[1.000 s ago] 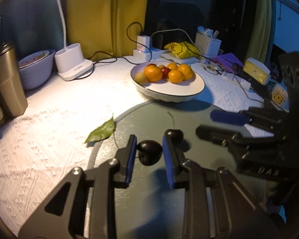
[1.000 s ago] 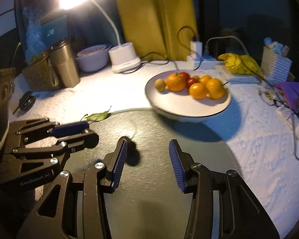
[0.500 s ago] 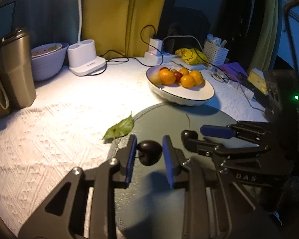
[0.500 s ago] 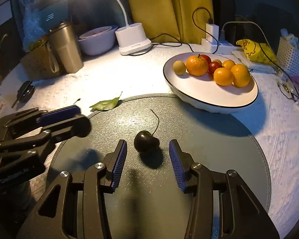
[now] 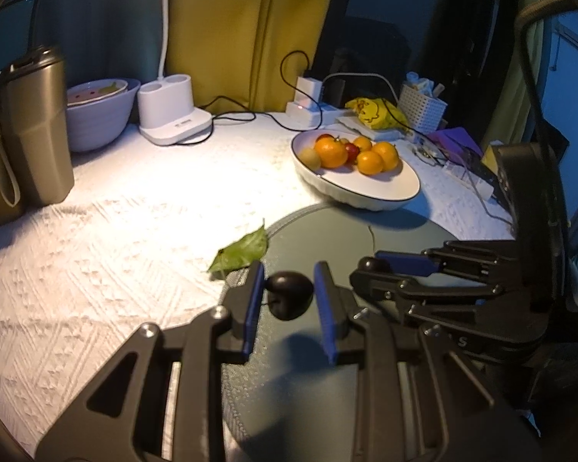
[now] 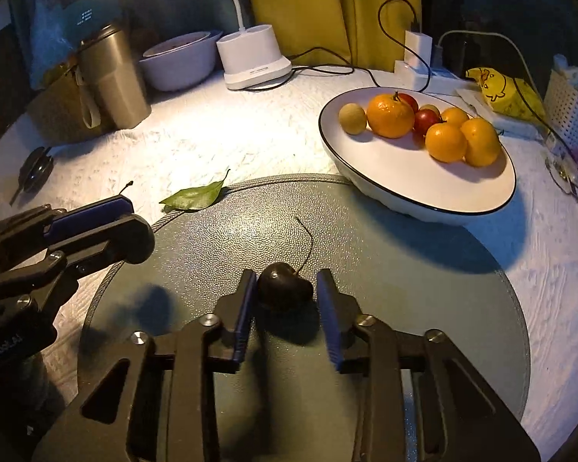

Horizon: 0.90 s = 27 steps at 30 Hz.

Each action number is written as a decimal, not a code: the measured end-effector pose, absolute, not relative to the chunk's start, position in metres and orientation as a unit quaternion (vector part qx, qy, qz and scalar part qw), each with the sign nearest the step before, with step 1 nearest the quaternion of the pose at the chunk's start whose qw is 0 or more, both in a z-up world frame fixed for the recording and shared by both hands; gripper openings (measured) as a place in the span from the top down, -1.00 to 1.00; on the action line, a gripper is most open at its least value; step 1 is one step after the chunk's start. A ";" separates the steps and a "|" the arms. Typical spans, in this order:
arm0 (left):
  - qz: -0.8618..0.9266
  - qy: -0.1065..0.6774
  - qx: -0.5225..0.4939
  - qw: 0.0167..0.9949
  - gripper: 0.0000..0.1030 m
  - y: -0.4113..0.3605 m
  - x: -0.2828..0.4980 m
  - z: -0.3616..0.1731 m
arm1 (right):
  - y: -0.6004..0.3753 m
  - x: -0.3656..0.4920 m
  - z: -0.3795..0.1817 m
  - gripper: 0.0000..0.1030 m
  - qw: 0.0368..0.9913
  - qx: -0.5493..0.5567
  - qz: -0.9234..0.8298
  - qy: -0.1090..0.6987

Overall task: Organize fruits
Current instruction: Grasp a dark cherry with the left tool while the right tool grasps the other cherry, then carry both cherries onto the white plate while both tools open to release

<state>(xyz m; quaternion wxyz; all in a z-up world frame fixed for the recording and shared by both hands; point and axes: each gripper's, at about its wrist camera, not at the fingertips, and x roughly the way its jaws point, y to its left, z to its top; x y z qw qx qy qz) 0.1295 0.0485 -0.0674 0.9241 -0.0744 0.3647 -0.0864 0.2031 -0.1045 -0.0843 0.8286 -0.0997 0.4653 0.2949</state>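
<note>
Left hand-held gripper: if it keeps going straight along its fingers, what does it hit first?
Probably the round grey-green mat just past the dark cherry the left hand-held gripper holds; it points downward. Depth is uncertain.

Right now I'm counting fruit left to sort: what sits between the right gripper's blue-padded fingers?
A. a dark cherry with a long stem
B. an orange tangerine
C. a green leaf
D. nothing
A: the dark stemmed cherry sits on the round grey mat between the right gripper pads.
</note>
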 end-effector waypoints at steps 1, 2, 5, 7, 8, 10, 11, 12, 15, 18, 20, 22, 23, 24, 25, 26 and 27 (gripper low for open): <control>-0.086 0.365 -0.073 0.924 0.47 0.048 0.130 -0.067 | -0.104 0.203 -0.084 0.40 0.828 -0.101 0.296 0.465; -0.086 0.366 -0.072 0.924 0.47 0.047 0.131 -0.067 | -0.104 0.203 -0.084 0.40 0.828 -0.102 0.296 0.464; -0.086 0.367 -0.068 0.924 0.47 0.045 0.133 -0.066 | -0.106 0.204 -0.084 0.40 0.829 -0.100 0.298 0.463; -0.086 0.366 -0.066 0.924 0.47 0.042 0.134 -0.064 | -0.108 0.204 -0.082 0.40 0.830 -0.098 0.298 0.461; -0.087 0.366 -0.064 0.924 0.47 0.041 0.135 -0.063 | -0.109 0.205 -0.080 0.40 0.831 -0.096 0.298 0.459; -0.087 0.365 -0.061 0.925 0.47 0.038 0.137 -0.062 | -0.114 0.206 -0.076 0.40 0.835 -0.092 0.297 0.454; -0.089 0.365 -0.059 0.925 0.47 0.036 0.139 -0.060 | -0.115 0.206 -0.075 0.40 0.836 -0.091 0.296 0.452; -0.090 0.364 -0.057 0.925 0.47 0.034 0.140 -0.059 | -0.118 0.207 -0.072 0.40 0.838 -0.088 0.296 0.449; -0.092 0.363 -0.051 0.926 0.47 0.028 0.145 -0.056 | -0.125 0.209 -0.067 0.40 0.843 -0.082 0.293 0.442; -0.094 0.362 -0.045 0.926 0.47 0.022 0.149 -0.053 | -0.134 0.212 -0.061 0.40 0.849 -0.073 0.289 0.436; -0.095 0.363 -0.042 0.926 0.47 0.018 0.153 -0.051 | -0.141 0.215 -0.058 0.40 0.853 -0.068 0.287 0.432; -0.097 0.362 -0.038 0.926 0.47 0.014 0.156 -0.050 | -0.147 0.217 -0.056 0.40 0.856 -0.063 0.284 0.428; -0.098 0.363 -0.036 0.926 0.47 0.011 0.158 -0.049 | -0.151 0.219 -0.054 0.40 0.858 -0.059 0.282 0.425; -0.099 0.363 -0.034 0.926 0.47 0.009 0.160 -0.049 | -0.154 0.221 -0.052 0.40 0.860 -0.056 0.281 0.423; -0.100 0.363 -0.032 0.926 0.47 0.007 0.162 -0.048 | -0.156 0.222 -0.051 0.40 0.861 -0.054 0.279 0.422; -0.100 0.364 -0.031 0.926 0.47 0.005 0.164 -0.047 | -0.160 0.224 -0.050 0.40 0.863 -0.051 0.278 0.420; -0.101 0.364 -0.029 0.926 0.47 0.003 0.167 -0.047 | -0.163 0.226 -0.049 0.40 0.864 -0.049 0.276 0.419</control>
